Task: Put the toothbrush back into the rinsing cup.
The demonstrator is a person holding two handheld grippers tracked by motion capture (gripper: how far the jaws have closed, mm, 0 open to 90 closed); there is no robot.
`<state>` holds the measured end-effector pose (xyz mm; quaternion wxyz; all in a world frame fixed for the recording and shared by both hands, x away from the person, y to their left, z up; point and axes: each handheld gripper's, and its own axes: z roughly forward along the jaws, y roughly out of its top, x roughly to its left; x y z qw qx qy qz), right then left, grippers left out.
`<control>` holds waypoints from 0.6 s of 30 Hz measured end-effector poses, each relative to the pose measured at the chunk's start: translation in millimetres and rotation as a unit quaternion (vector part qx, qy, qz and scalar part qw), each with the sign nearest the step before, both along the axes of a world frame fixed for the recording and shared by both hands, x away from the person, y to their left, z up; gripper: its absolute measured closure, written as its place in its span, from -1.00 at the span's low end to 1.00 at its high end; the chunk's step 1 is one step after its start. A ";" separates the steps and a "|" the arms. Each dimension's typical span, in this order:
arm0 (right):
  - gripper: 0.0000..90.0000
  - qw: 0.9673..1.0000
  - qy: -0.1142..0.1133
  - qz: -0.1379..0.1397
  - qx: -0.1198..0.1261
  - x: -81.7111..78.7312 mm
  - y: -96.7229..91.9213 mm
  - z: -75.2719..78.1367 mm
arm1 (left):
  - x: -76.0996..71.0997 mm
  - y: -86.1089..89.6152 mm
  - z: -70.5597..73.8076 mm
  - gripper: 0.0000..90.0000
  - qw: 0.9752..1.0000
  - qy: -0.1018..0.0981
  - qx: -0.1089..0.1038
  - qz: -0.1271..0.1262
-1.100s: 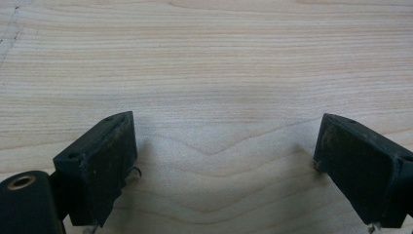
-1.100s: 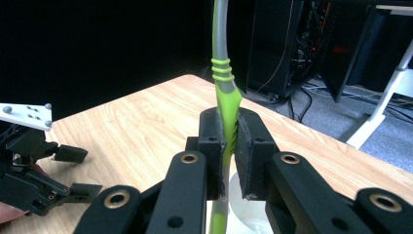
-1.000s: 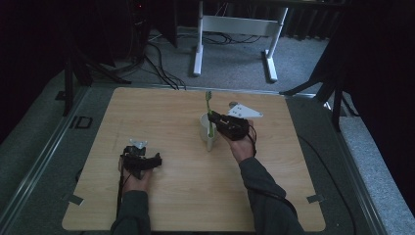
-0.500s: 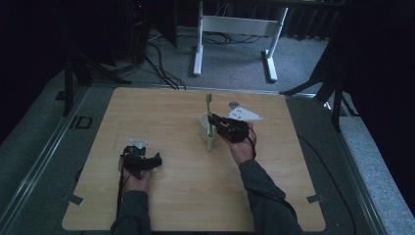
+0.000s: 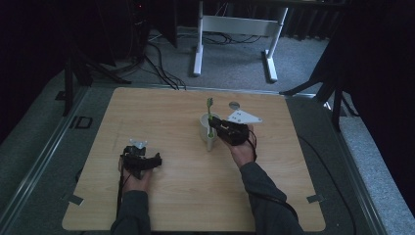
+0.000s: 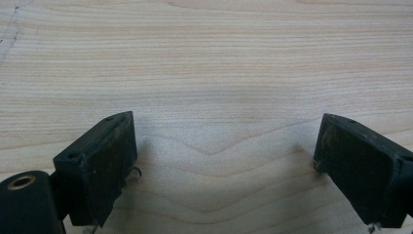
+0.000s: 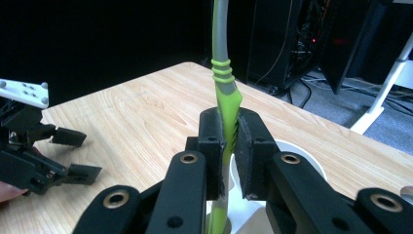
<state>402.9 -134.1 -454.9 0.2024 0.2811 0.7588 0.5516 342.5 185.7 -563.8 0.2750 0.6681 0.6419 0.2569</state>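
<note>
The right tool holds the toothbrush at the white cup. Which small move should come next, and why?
Probably lower it a little, then open. The right tool is clamped on the green toothbrush, which stands upright with its lower end inside the white cup. The left tool rests open on the table, apart.

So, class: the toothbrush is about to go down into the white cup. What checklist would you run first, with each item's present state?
1. Right claw shut on toothbrush: ok.
2. Toothbrush upright: ok.
3. Toothbrush over the white cup: ok.
4. Cup upright on the table: ok.
5. Left claw open, apart from the cup: ok.
6. Brush tip touching the cup's bottom: cannot tell.
</note>
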 end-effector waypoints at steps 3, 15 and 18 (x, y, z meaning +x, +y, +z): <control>0.82 1.000 0.002 0.000 -0.008 -1.2 -0.3 -1.1 | 0.0 0.0 0.0 -0.80 1.000 0.000 0.000 0.000; 0.81 1.000 0.016 0.008 -0.026 -4.6 -1.5 -4.1 | 0.0 -0.1 0.0 -0.80 1.000 0.000 0.000 0.001; 0.81 0.999 0.018 0.010 -0.028 -4.9 -1.9 -4.2 | 0.0 -0.1 -0.1 -0.80 1.000 0.000 0.000 0.000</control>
